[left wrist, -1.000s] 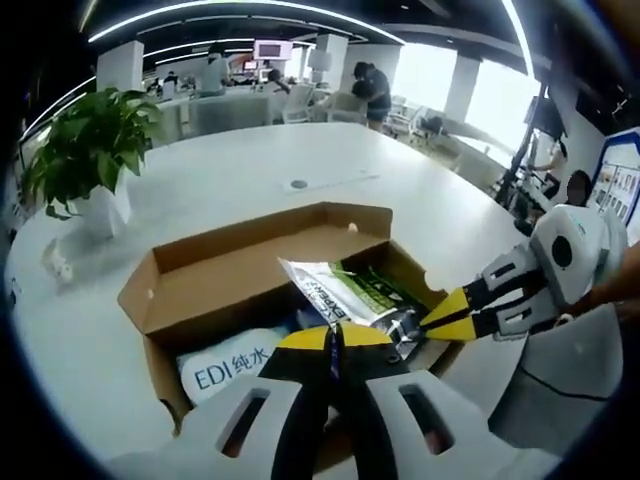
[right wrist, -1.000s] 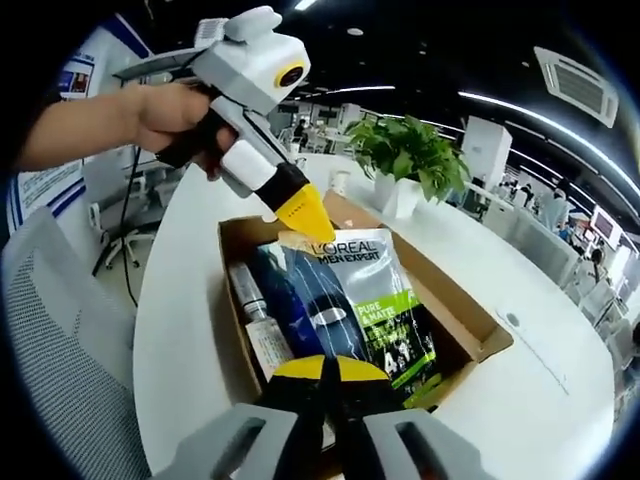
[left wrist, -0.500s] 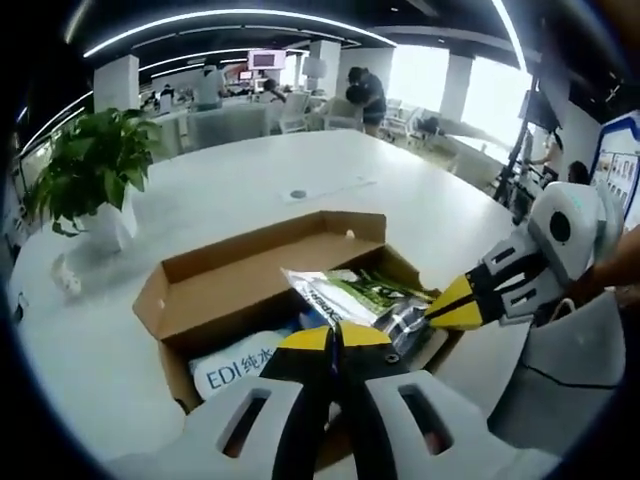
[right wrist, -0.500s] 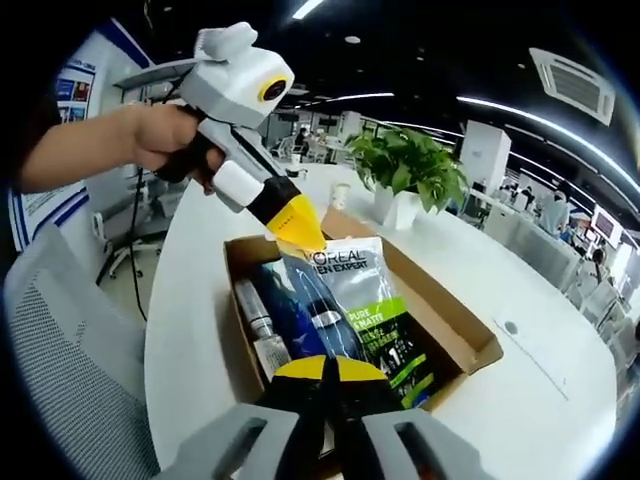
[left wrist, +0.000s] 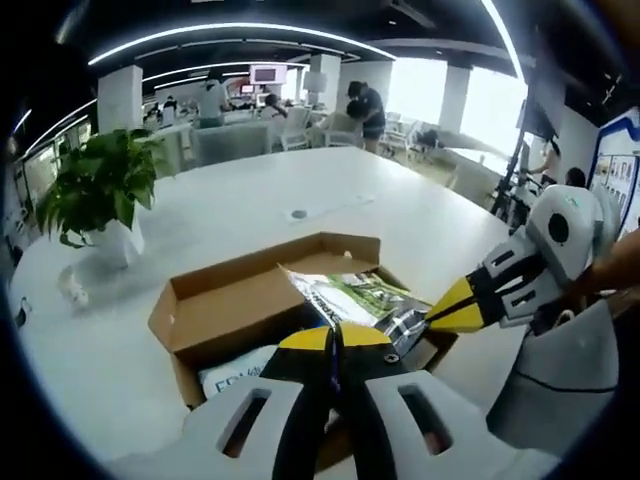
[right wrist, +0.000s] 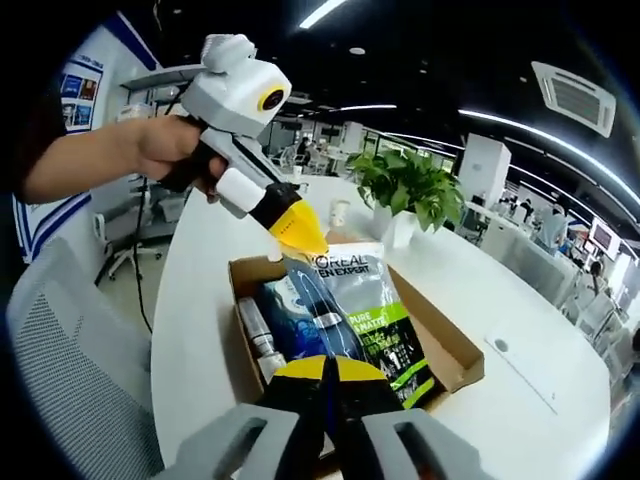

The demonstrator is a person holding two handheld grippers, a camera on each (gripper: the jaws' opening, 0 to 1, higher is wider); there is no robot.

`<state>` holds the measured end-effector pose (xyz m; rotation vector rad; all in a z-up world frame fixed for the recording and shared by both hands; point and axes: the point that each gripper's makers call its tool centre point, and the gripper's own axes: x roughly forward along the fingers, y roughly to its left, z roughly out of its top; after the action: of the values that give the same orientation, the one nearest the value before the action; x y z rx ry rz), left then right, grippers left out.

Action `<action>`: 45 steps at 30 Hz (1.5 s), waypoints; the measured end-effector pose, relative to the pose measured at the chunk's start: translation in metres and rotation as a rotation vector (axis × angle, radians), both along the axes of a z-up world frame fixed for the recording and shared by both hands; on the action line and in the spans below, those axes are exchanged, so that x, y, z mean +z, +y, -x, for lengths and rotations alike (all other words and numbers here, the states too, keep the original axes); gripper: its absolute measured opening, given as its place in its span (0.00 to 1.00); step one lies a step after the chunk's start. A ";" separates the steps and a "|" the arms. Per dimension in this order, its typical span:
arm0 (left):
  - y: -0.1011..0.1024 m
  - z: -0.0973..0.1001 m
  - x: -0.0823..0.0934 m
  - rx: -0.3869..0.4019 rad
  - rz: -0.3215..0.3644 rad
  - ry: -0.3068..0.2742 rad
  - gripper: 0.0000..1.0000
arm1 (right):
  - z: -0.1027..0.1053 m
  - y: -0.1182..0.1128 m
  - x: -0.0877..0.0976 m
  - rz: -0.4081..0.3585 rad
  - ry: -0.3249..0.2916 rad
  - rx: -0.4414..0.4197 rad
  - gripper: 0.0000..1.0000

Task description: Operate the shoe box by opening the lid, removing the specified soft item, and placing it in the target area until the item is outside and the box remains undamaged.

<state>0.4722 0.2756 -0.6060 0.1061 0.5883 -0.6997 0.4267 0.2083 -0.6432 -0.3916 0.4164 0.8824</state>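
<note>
1. The shoe box (left wrist: 240, 310) stands open on the white surface (left wrist: 250, 210), its cardboard walls upright and its inside showing in both views.
2. A silver, green and black L'Oreal Men Expert pouch (right wrist: 360, 315) is lifted at a slant above the box, held at both ends.
3. The left gripper (right wrist: 300, 240), held in a person's hand (right wrist: 175, 150), comes in from the upper left of the right gripper view. Its yellow fingers (right wrist: 290, 225) are pinched together on the pouch's top edge.
4. The right gripper (right wrist: 325, 365) has its fingers closed on the lower end of the pouch; in the left gripper view it reaches in from the right, its yellow tips meeting the pouch's silver corner.
5. Inside the box, beneath the pouch, lie a white pack with blue lettering (left wrist: 240, 375), a dark blue item (right wrist: 290, 325) and a slim bottle (right wrist: 260, 335) along the wall.
6. A potted green plant (left wrist: 95, 190) in a white pot stands on the surface well apart from the box, with a small white cup (right wrist: 340, 212) near it.
7. A grey mesh chair (right wrist: 70, 370) stands beside the surface.
</note>
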 end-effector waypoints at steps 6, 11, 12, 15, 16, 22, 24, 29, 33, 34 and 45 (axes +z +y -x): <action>-0.007 -0.002 0.011 -0.006 0.016 -0.025 0.00 | 0.000 -0.007 0.011 -0.021 -0.019 -0.021 0.00; -0.016 -0.005 0.019 -0.022 0.023 -0.039 0.00 | 0.000 -0.013 0.016 -0.030 -0.031 -0.036 0.00; -0.017 -0.005 0.020 -0.025 0.023 -0.041 0.00 | 0.000 -0.014 0.016 -0.031 -0.032 -0.039 0.00; -0.025 -0.006 0.023 -0.035 0.028 -0.047 0.00 | 0.000 -0.019 0.017 -0.024 -0.039 -0.047 0.00; -0.027 -0.006 0.023 -0.037 0.028 -0.048 0.00 | 0.000 -0.022 0.017 -0.024 -0.039 -0.050 0.00; -0.044 -0.006 0.025 -0.061 0.036 -0.051 0.00 | 0.000 -0.036 0.017 -0.013 -0.042 -0.069 0.00; -0.050 -0.006 0.024 -0.068 0.039 -0.051 0.00 | 0.000 -0.042 0.016 -0.005 -0.042 -0.077 0.00; -0.063 -0.007 0.023 -0.083 0.038 -0.052 0.00 | 0.001 -0.054 0.013 0.014 -0.046 -0.092 0.00; -0.074 -0.006 0.021 -0.099 0.034 -0.054 0.00 | 0.001 -0.063 0.010 0.029 -0.047 -0.103 0.00; -0.076 -0.006 0.020 -0.101 0.034 -0.055 0.00 | 0.001 -0.066 0.009 0.030 -0.045 -0.108 0.00; -0.101 -0.001 0.017 -0.140 0.030 -0.056 0.00 | 0.002 -0.090 0.001 0.054 -0.047 -0.142 0.00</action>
<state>0.4729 0.1749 -0.5887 0.1391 0.5199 -0.8386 0.4252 0.1185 -0.6426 -0.4266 0.4207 0.7240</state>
